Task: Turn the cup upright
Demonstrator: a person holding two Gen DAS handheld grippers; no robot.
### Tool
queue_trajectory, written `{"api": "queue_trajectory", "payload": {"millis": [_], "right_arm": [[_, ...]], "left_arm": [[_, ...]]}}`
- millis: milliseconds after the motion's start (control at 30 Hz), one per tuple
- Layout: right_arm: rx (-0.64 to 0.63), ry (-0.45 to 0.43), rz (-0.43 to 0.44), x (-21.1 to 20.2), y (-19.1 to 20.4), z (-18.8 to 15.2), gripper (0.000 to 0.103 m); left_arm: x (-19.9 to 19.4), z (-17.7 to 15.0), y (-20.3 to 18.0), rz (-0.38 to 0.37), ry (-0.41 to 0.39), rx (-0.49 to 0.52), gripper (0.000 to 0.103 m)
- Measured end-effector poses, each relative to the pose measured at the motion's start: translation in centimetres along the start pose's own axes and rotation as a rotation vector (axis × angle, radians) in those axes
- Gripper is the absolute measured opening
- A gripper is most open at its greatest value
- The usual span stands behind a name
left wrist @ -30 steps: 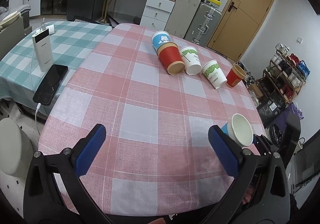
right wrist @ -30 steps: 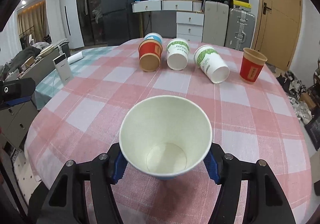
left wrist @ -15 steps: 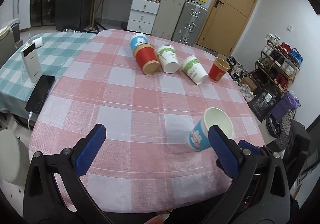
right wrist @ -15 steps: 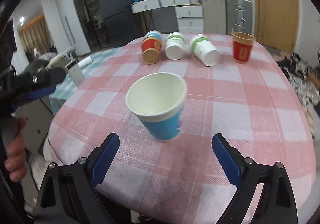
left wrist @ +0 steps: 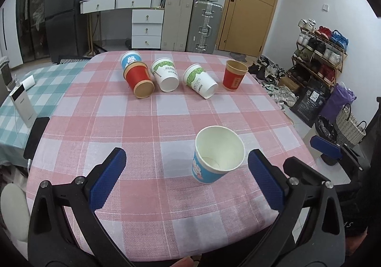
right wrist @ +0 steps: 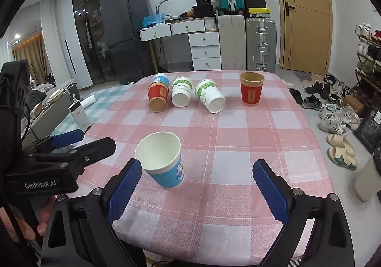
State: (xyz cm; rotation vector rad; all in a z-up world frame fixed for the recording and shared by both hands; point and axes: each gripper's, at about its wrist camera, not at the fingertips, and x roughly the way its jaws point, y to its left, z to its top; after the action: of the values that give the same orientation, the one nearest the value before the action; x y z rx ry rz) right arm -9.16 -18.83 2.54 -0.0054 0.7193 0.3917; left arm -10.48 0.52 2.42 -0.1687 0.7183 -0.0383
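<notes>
released, empty blue cup (right wrist: 164,162) now stands upright; right gripper (right wrist: 197,186) open.

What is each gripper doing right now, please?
Left gripper: open, holding nothing.
Right gripper: open, holding nothing; the blue cup stands upright between its fingers, nearer the left one.

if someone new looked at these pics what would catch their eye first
Probably the blue cup, standing upright with its mouth open near the front of the pink checked table, between the wide-open blue fingers of the right gripper. Next comes the row at the far side: four cups lying on their sides and one red cup standing at the right end. The left gripper is open too, holding nothing.
</notes>
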Motion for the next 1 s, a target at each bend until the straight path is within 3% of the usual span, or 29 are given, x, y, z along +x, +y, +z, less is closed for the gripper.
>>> {"api": "queue_trajectory", "payload": {"millis": [1000], "right_arm": [[0.017, -0.042, 0.019, -1.0, 0.0, 0.2, 0.097]], "left_arm": [[-0.5, -0.3, 0.2, 0.035, 0.003, -0.003, 0.102]]}}
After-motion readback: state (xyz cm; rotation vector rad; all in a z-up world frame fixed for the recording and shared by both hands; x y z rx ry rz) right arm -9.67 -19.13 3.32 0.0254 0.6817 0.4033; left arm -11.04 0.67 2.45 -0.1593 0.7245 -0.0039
